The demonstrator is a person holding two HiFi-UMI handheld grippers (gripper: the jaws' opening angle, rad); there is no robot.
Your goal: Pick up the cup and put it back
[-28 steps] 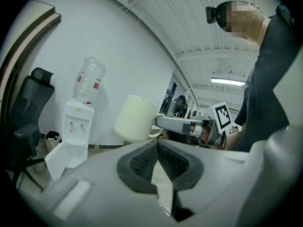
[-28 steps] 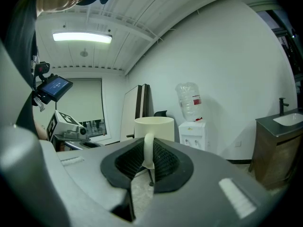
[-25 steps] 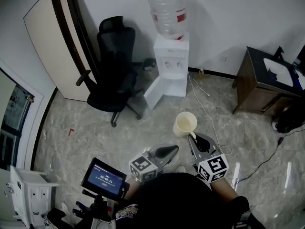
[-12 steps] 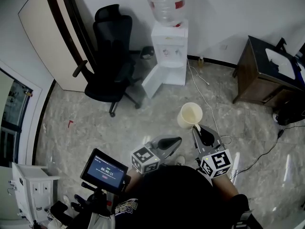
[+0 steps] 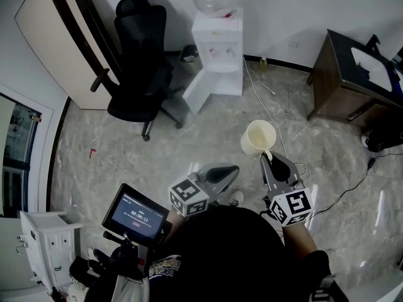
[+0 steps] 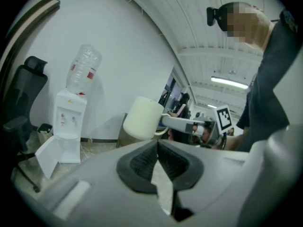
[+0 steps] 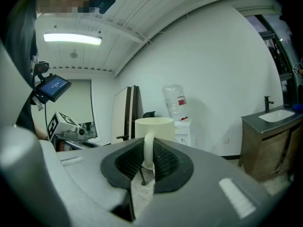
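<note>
A cream cup (image 5: 259,138) hangs in the air above the floor, held by its handle in my right gripper (image 5: 269,156). In the right gripper view the cup (image 7: 154,126) stands upright past the jaws, its handle clamped between the black pads (image 7: 163,161). My left gripper (image 5: 234,169) is to the left of the cup, shut with nothing between its pads. From the left gripper view the cup (image 6: 142,118) and the right gripper (image 6: 164,121) show beyond my shut left gripper (image 6: 157,144).
A water dispenser (image 5: 217,52) with a bottle stands against the far wall, its lower door open. A black office chair (image 5: 140,80) is left of it, a dark wooden cabinet (image 5: 349,83) at the right. A small screen (image 5: 135,215) on a stand is near left.
The cup and right gripper have shifted right and a little up in the head view. The chair and dispenser have slid toward the top of the picture as the head moved.
</note>
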